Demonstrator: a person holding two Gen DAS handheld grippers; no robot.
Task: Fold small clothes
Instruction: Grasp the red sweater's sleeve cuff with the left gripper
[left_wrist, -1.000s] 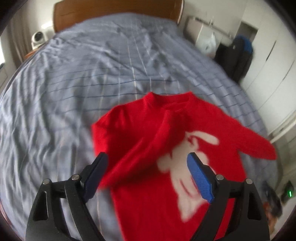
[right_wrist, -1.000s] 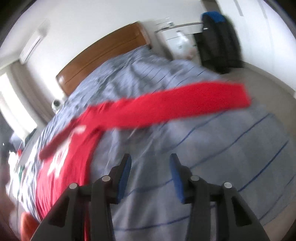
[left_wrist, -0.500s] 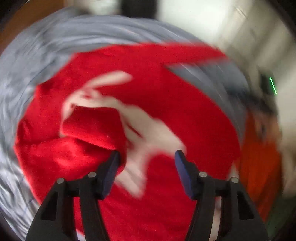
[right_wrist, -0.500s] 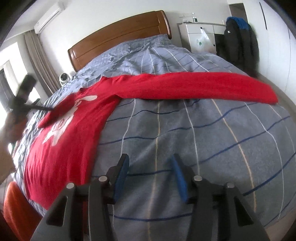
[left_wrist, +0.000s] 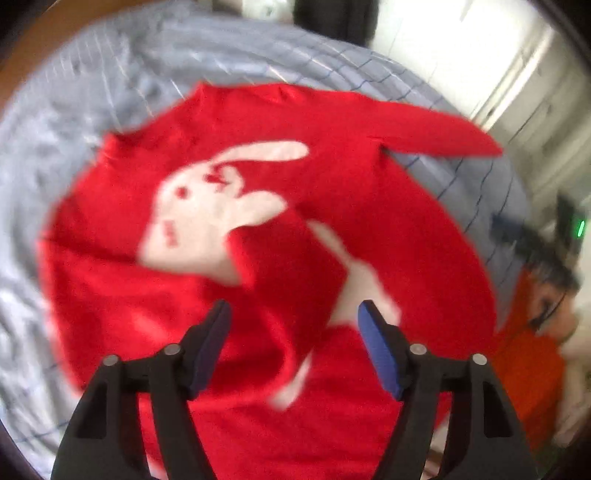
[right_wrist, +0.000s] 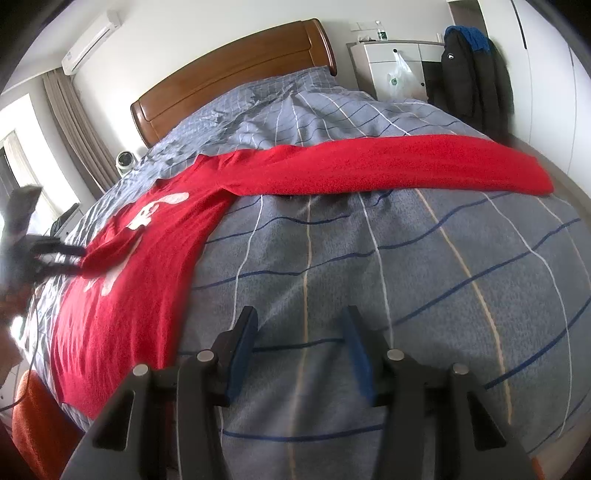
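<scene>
Near the foot edge of the bed (right_wrist: 424, 258), our right gripper (right_wrist: 301, 350) hangs over bare striped cover, its jaws partly spread with nothing between them. Over by the bed's left side, our left gripper (left_wrist: 293, 347) points down at the red sweater (left_wrist: 369, 206); its jaws have just been opening and stand spread above a folded-in sleeve, not pinching it. The sweater lies flat, its other sleeve (right_wrist: 388, 166) stretched out toward the right edge. Beyond rises the wooden headboard (right_wrist: 236, 77).
</scene>
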